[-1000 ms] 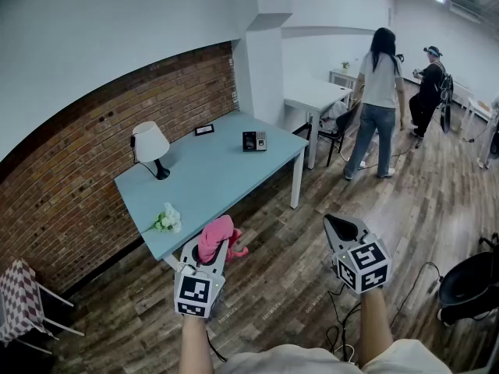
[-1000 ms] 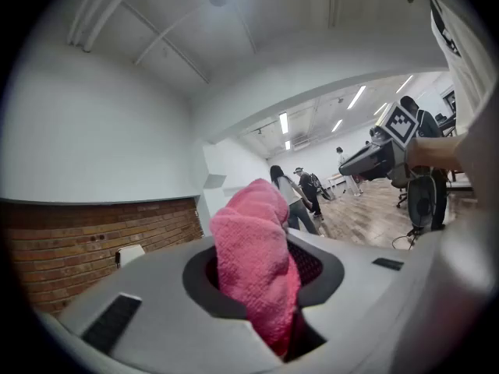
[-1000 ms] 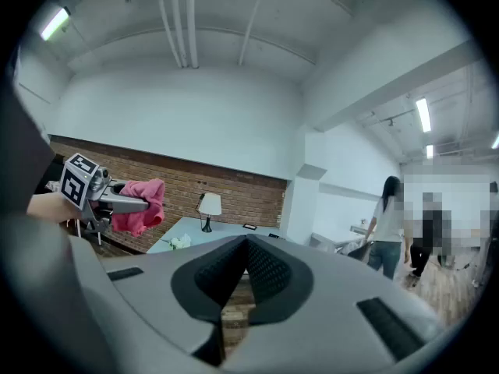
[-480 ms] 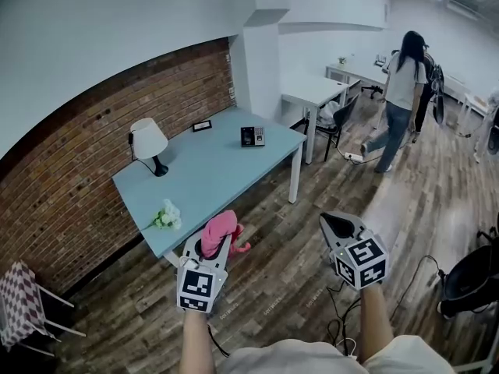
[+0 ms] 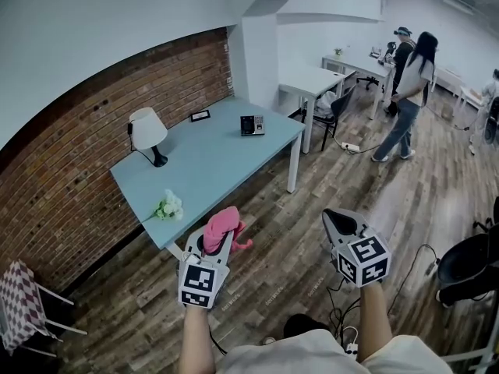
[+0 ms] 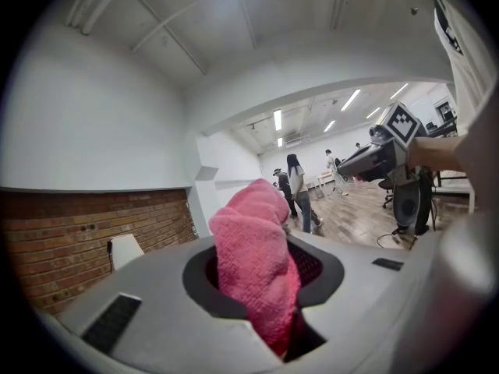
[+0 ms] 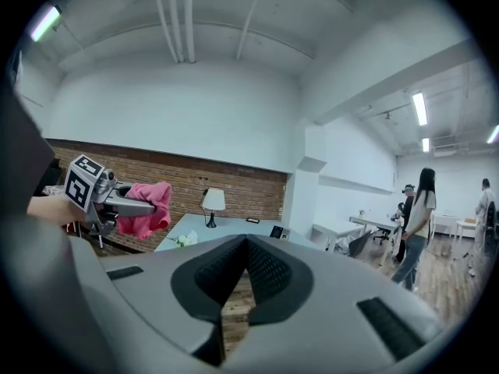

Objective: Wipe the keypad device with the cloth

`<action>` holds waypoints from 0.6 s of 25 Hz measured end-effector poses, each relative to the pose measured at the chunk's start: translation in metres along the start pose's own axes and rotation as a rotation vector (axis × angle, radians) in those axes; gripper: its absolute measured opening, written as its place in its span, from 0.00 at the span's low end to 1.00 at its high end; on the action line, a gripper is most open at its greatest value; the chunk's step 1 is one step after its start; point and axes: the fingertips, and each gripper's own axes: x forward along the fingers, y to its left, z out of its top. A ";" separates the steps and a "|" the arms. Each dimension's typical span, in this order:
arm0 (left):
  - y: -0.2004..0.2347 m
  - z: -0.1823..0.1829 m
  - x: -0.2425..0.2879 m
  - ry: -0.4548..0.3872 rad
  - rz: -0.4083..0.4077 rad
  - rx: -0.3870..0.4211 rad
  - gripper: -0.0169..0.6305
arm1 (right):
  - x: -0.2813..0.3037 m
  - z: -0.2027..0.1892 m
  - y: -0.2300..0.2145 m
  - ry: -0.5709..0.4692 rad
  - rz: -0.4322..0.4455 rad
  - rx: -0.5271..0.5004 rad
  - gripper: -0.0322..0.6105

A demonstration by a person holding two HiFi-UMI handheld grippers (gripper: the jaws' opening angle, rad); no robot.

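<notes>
Cloth [image 5: 221,226], pink terry, is pinched in the left gripper [image 5: 215,240]. The jaws are closed down on its fold, with the bulk bunched above the tips and a short tail hanging toward 4 o'clock in the head view. This gripper is held in the air just off the near corner of the light-blue table [image 5: 210,170], over the wood floor [image 5: 273,287].

The right gripper [image 5: 341,221] is at 3 o'clock of the left one and well apart from it, also over the floor. Its jaws are pressed together with nothing between them.

The keypad device [image 5: 252,125] sits at the table's far end, toward 12 o'clock from the grippers. It is well apart from the cloth and nothing touches it.

- Small dark frame [image 5: 200,115]: at 10 o'clock of the device, near the brick wall [image 5: 70,170].
- White-shaded lamp [image 5: 148,131]: on the wall side of the table.
- Flowers [image 5: 168,206]: at the near left edge, at 10 o'clock of the left gripper.
- Two people [image 5: 409,92]: at 2 o'clock in the head view, by the white desks [image 5: 308,80].
- Checked chair [image 5: 19,302]: at 8 o'clock.
</notes>
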 end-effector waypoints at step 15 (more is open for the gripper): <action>0.050 -0.021 0.077 -0.002 -0.014 0.020 0.22 | 0.103 0.008 -0.037 -0.042 0.005 0.056 0.08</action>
